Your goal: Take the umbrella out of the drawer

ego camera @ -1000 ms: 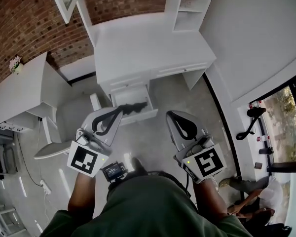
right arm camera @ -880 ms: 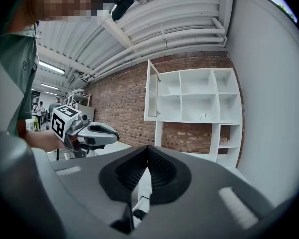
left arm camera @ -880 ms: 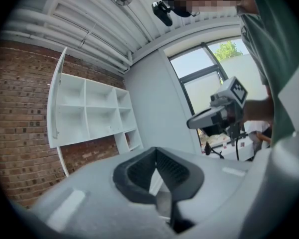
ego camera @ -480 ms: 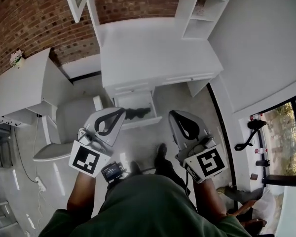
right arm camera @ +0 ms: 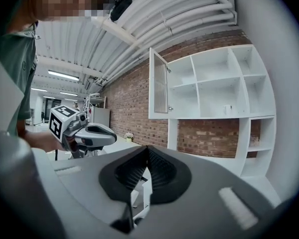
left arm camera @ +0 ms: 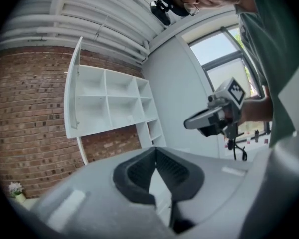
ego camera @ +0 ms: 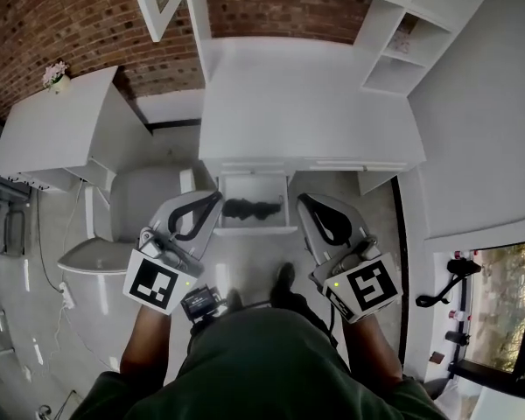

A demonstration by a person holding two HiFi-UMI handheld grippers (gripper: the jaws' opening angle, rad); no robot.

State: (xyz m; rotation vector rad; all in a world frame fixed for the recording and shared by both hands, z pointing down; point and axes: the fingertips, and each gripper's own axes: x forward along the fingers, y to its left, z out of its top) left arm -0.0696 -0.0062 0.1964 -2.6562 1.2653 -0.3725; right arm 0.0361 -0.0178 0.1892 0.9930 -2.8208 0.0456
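1. A red brick wall (ego camera: 61,24) is seen behind one white wooden desk (ego camera: 306,103) with shelves, which stands on a grey floor.
2. One white open drawer (ego camera: 254,229) is seen pulled out below the desk's front edge.
3. One dark folded umbrella (ego camera: 254,208) is seen lying inside that drawer.
4. One white chair (ego camera: 96,252) and one white side table (ego camera: 52,129) are placed left of the desk.
5. Two hand-held grippers are counted in front of the desk.
6. The left grey gripper (ego camera: 216,196) is seen closed, with nothing between its jaws, near the drawer but touching nothing.
7. The right grey gripper (ego camera: 302,199) is likewise closed and empty, just beside the drawer's right corner.
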